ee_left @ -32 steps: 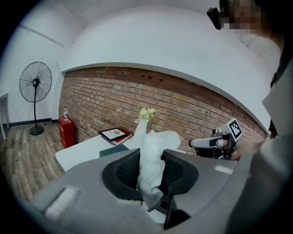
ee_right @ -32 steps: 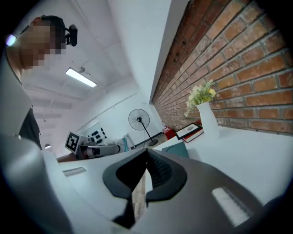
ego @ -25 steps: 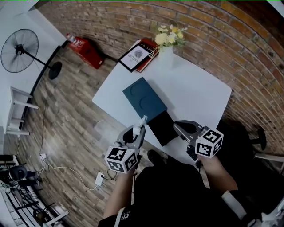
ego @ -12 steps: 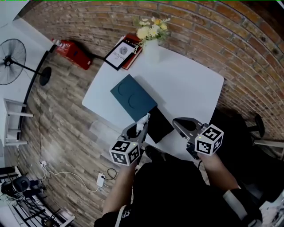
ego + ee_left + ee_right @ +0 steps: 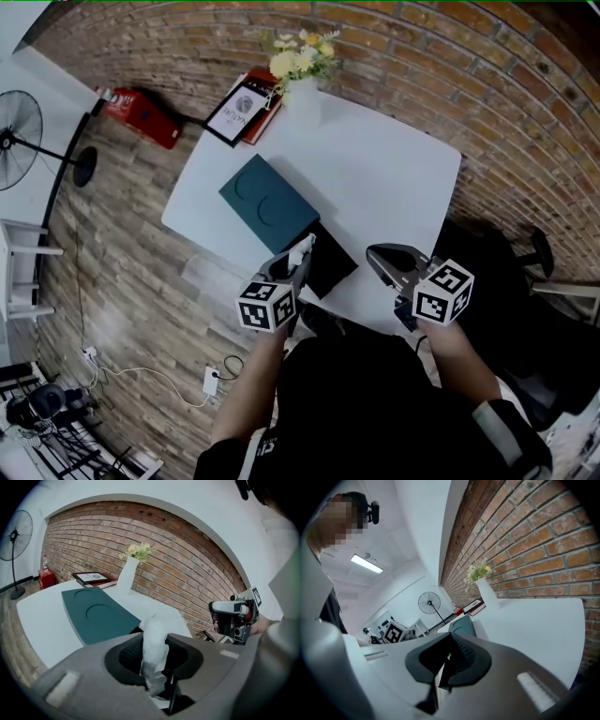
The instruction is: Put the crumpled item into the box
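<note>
Looked steeply down on a white table [image 5: 394, 178] set against a brick wall. Held a crumpled white wad [image 5: 302, 251] upright in the left gripper [image 5: 292, 267], jaws pinched narrow on its lower part, its top poking free above them. Poised it at the table's near edge, just beside the black box [image 5: 333, 267], seemingly open, apparently so as to drop the wad straight in. Held the right gripper [image 5: 389, 261] off to the side above bare tabletop, jaws closed on nothing (probably parked there to stay out of the way). Had the teal lid [image 5: 267, 202], marked with two round recesses, lying flat beside the box and touching it, clear of the opening. Noted a white vase of flowers [image 5: 302, 89] and a framed print [image 5: 239, 111] at the far corner, well apart from the work.
</note>
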Demonstrator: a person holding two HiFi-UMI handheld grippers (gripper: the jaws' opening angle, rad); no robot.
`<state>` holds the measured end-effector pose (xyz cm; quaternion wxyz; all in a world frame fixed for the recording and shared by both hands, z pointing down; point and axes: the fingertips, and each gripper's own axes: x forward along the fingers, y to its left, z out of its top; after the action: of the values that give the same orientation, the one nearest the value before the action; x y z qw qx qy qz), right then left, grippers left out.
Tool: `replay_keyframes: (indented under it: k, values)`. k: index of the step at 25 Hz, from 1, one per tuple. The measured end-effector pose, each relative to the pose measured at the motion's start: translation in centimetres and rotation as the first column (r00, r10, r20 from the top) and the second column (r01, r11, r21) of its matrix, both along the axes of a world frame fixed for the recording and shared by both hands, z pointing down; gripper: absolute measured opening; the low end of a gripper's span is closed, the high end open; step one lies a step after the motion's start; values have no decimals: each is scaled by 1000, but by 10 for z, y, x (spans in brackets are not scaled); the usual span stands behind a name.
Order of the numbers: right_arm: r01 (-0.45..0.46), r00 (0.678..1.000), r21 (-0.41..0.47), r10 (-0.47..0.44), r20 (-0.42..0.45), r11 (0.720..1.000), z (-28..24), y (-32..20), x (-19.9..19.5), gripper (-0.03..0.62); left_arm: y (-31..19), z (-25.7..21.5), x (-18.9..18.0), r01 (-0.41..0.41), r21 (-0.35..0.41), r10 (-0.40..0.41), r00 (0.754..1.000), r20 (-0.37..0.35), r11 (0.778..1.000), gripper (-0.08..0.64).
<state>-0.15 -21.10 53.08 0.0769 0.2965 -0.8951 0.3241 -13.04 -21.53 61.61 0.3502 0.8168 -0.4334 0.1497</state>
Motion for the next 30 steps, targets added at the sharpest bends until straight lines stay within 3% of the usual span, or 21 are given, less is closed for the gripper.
replay_keyframes:
  k: [13, 23, 30]
  values:
    - [-25, 1000, -16, 25, -18, 1000, 3, 11, 11, 0, -10, 30, 15, -113, -43, 118, 986, 121, 993, 95]
    - [-25, 999, -15, 25, -23, 1000, 3, 12, 9, 0, -13, 41, 7, -92, -64, 100, 985, 140, 994, 97]
    - [-120, 992, -15, 120, -26, 993, 1, -2, 41, 0, -16, 38, 2, -88, -60, 95, 987, 130, 994, 97]
